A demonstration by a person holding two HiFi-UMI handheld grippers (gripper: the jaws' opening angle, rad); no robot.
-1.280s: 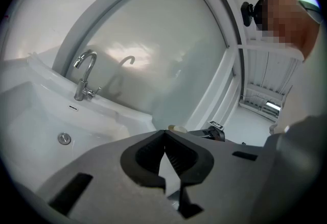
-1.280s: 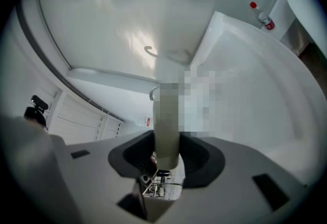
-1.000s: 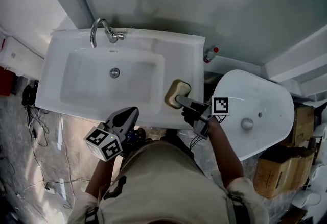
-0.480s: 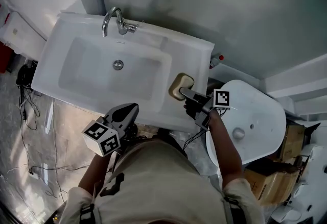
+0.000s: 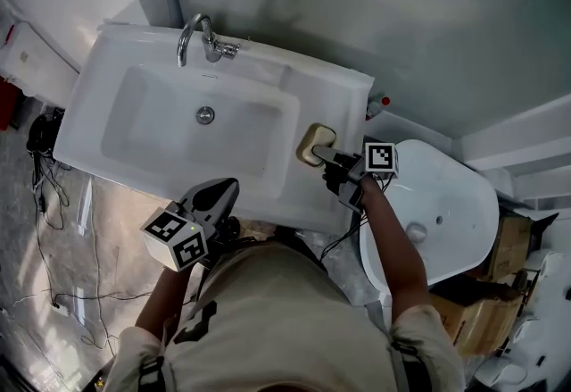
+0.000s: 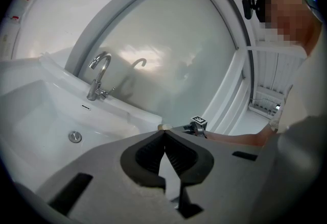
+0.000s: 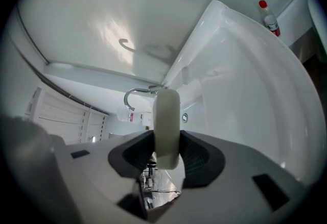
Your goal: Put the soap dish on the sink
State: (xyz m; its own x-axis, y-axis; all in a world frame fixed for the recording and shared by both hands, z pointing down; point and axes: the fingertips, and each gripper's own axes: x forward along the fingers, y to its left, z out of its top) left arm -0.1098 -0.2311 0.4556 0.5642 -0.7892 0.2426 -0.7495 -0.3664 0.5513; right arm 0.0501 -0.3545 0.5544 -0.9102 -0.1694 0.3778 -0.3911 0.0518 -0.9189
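Still clamping the soap dish [image 5: 312, 142], right hand-held gripper [image 5: 326, 154] has dropped toward the sink [image 5: 332, 97]; left hand-held gripper [image 5: 226, 189] closed.

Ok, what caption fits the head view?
The right gripper holds the soap dish at the ledge of the sink.

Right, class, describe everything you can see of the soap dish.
The soap dish is cream and smooth. It is a rounded rectangle with a raised rim and a shallow hollow. The right gripper pinches its near edge between both jaws. It lies roughly flat over the right ledge of the sink. Whether it already rests on that ledge cannot be told.
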